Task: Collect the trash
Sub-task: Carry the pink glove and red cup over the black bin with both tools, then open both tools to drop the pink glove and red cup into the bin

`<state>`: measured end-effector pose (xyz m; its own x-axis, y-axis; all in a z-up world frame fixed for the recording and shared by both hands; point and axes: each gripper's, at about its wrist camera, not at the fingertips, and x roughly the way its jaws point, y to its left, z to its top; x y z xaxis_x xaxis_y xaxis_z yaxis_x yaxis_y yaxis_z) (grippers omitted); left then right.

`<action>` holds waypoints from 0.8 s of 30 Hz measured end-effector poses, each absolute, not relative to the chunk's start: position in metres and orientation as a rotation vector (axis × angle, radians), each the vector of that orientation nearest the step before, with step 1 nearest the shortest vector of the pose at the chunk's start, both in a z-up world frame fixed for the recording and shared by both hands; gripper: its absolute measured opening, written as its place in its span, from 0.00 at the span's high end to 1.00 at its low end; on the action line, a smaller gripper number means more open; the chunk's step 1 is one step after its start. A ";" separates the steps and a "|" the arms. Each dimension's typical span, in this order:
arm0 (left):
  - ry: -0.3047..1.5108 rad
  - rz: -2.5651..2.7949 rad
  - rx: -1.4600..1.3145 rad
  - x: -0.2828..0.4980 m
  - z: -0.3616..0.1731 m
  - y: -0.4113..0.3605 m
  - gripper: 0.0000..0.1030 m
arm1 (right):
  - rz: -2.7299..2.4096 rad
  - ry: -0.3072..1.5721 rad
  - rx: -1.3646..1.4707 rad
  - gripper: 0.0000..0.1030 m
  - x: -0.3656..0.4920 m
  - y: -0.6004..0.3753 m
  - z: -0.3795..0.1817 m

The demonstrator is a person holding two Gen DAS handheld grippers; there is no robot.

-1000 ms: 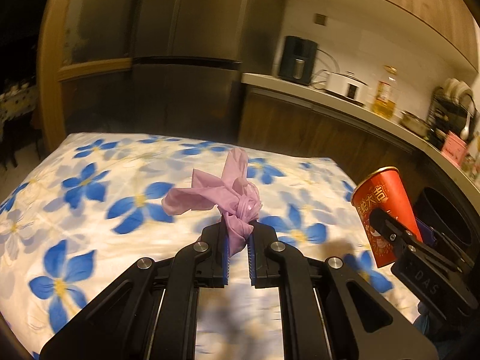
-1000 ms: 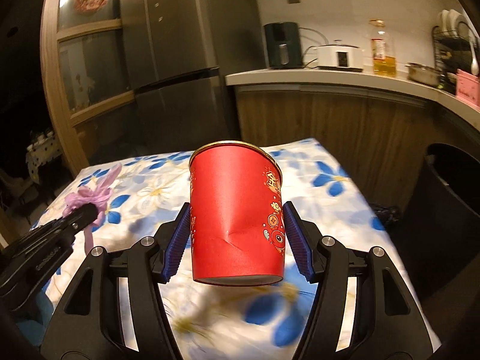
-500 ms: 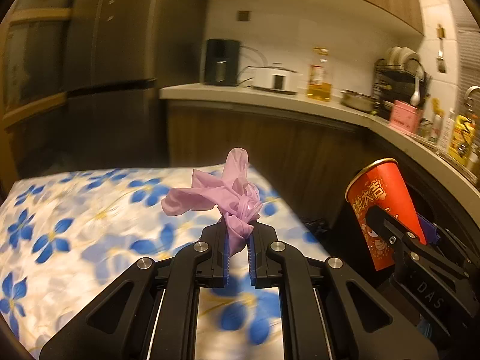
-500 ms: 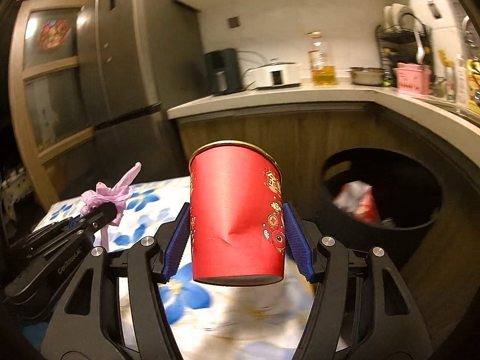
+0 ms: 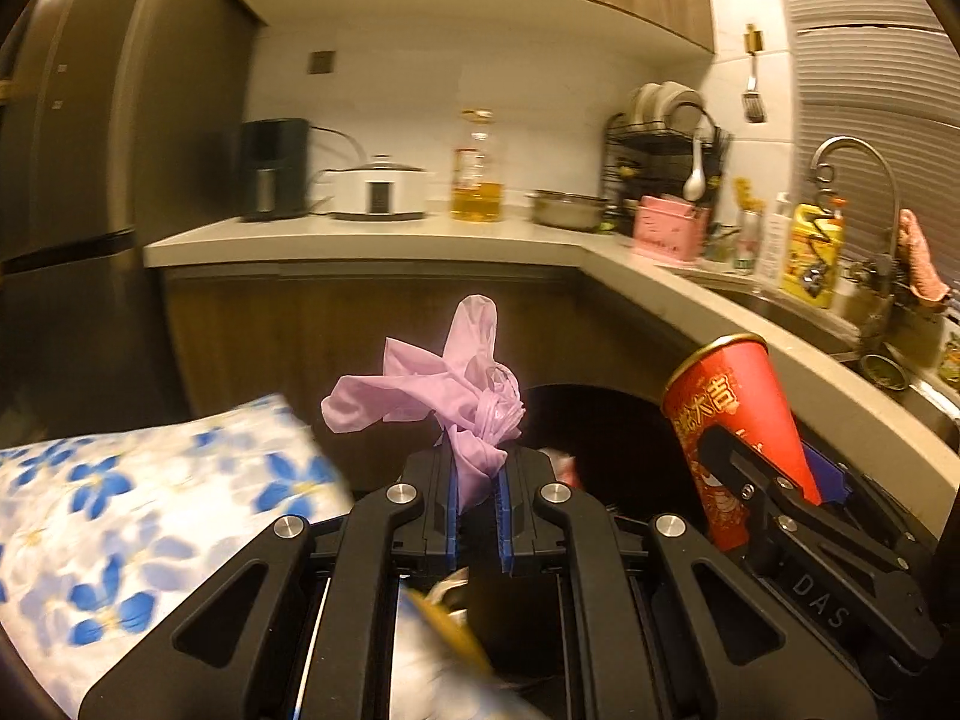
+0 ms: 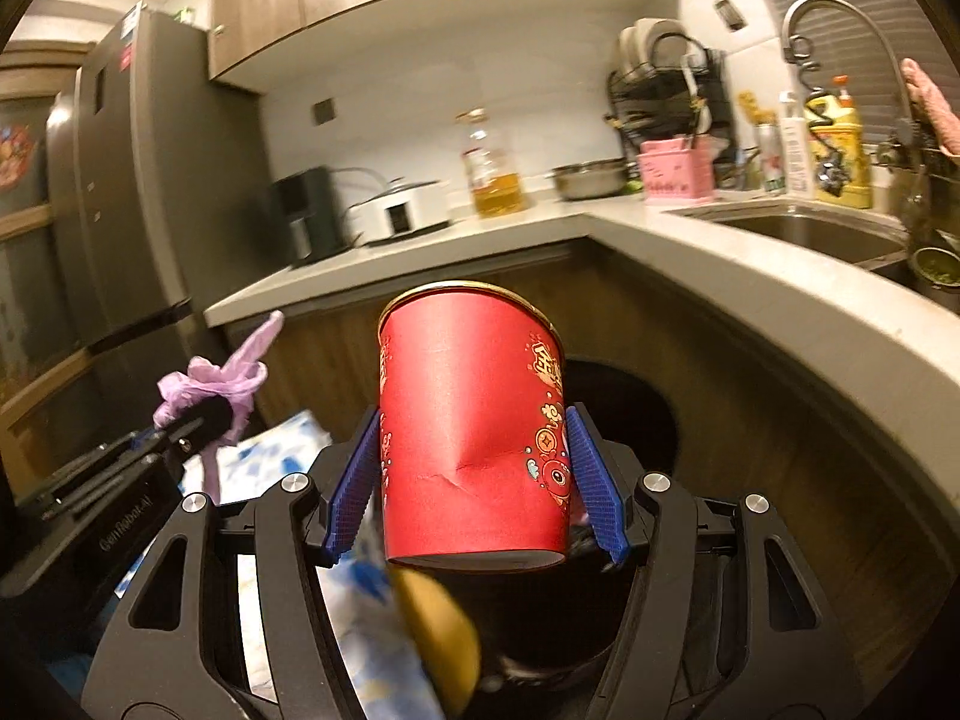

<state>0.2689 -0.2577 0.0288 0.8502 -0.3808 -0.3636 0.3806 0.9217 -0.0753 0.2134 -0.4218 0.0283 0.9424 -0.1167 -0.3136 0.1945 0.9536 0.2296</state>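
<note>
A home kitchen. An L-shaped worktop (image 5: 372, 240) over wooden cabinet fronts carries a white cooker (image 5: 378, 189), a bottle of cooking oil (image 5: 477, 180), a steel pot (image 5: 567, 209) and a dish rack (image 5: 666, 138) with plates. A tall fridge (image 6: 150, 180) stands at the left, and a sink (image 6: 810, 234) with a curved tap (image 6: 840, 18) sits at the right.

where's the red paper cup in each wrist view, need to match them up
Left wrist view: the red paper cup is at the right edge, tilted, clamped in the right gripper.
Right wrist view: the same cup fills the centre, upright between the blue pads, with a dent in its side.
Shared landmark: the oil bottle on the counter behind, beside the white cooker.
</note>
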 end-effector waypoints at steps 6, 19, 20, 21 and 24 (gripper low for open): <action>0.392 -0.495 -0.006 0.295 0.020 -0.289 0.90 | -0.185 0.288 0.292 0.40 0.228 -0.454 0.032; 0.413 -0.561 0.008 0.316 0.001 -0.306 0.65 | -0.197 0.282 0.302 0.30 0.254 -0.470 0.031; 0.411 -0.553 0.008 0.316 0.000 -0.305 0.59 | -0.199 0.286 0.307 0.27 0.256 -0.471 0.029; 0.410 -0.548 0.003 0.317 -0.001 -0.303 0.54 | -0.200 0.289 0.309 0.26 0.258 -0.472 0.029; 0.416 -0.537 -0.012 0.320 -0.003 -0.296 0.44 | -0.214 0.300 0.315 0.26 0.259 -0.474 0.027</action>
<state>0.3198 -0.2961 -0.0026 0.7784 -0.4988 -0.3812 0.4939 0.8614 -0.1185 0.2595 -0.4740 0.0268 0.9334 -0.1598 -0.3212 0.2523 0.9289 0.2709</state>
